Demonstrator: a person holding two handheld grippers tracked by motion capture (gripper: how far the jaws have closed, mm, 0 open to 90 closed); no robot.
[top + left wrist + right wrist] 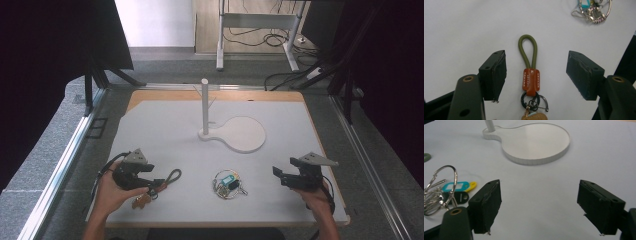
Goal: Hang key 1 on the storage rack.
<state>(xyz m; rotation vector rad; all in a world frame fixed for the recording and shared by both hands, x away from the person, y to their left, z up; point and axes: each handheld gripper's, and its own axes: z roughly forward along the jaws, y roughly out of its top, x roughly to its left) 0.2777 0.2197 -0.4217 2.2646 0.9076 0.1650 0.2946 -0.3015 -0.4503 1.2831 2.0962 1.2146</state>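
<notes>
Left claw open astride olive cord-loop keychain: light, limp; best pinched at stiff leather tab; right claw open, empty.

You've got one readable mark: the brown leather tab on the green cord keychain reads roughly "HOCKART". Key tags' labels are too small to read.
</notes>
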